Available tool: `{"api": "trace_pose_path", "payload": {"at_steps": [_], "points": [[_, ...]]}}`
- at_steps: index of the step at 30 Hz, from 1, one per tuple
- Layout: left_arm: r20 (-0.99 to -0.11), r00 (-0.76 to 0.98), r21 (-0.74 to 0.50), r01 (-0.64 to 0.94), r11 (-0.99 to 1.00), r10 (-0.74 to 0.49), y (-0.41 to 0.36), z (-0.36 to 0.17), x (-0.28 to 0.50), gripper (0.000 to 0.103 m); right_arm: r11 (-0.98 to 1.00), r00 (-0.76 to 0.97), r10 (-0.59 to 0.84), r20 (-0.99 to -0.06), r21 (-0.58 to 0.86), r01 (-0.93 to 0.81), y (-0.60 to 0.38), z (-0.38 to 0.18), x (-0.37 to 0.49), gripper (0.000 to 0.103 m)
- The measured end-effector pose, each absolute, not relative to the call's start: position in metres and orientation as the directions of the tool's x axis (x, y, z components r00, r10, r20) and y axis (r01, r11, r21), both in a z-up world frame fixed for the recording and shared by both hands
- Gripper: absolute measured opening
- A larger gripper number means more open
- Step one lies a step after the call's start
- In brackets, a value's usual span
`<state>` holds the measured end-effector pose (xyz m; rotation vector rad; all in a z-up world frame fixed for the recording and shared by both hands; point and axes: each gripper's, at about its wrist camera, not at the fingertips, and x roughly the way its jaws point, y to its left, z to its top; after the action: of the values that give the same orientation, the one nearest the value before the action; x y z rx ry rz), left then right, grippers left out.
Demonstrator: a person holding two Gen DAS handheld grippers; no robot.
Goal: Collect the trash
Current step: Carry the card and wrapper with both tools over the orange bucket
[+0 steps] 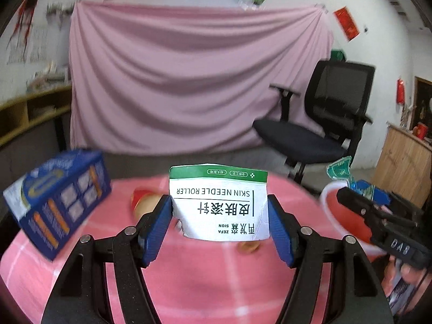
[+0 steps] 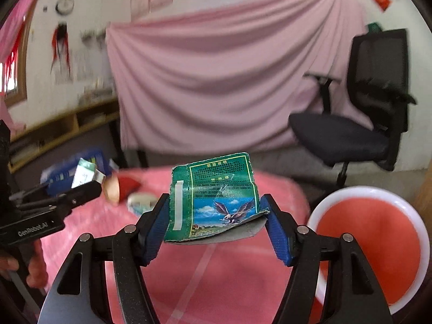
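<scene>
Left gripper (image 1: 220,226) clamped on torn white paper packet (image 1: 220,205), right gripper (image 2: 216,226) clamped on crumpled green wrapper (image 2: 213,199)

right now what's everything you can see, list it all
white packet: 1, white with green band, held in left gripper
green packet: 1, green with eagle picture, held in right gripper
blue box: 1, blue, far left of table
basin: 1, red with white rim, right of table
tablecloth: 1, pink, covering table
small items: a few, red and tan, blurred, mid-table
office chair: 1, black, behind table, right
pink sheet: 1, hung on back wall
left gripper: shut on white packet
right gripper: shut on green packet
</scene>
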<state>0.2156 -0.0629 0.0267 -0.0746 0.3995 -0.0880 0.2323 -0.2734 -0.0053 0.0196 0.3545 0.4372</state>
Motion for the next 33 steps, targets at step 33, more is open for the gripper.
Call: {"api": "trace_pose_path", "payload": {"at_steps": [33], "points": [[-0.504,0.722,-0.076,0.508,0.858,-0.473,-0.293,0.033,0.305,0.063,0.929,0.952,-0.082,-0.293,0.325,0.180,-0.455,-0.013,0.229,0.066]]}}
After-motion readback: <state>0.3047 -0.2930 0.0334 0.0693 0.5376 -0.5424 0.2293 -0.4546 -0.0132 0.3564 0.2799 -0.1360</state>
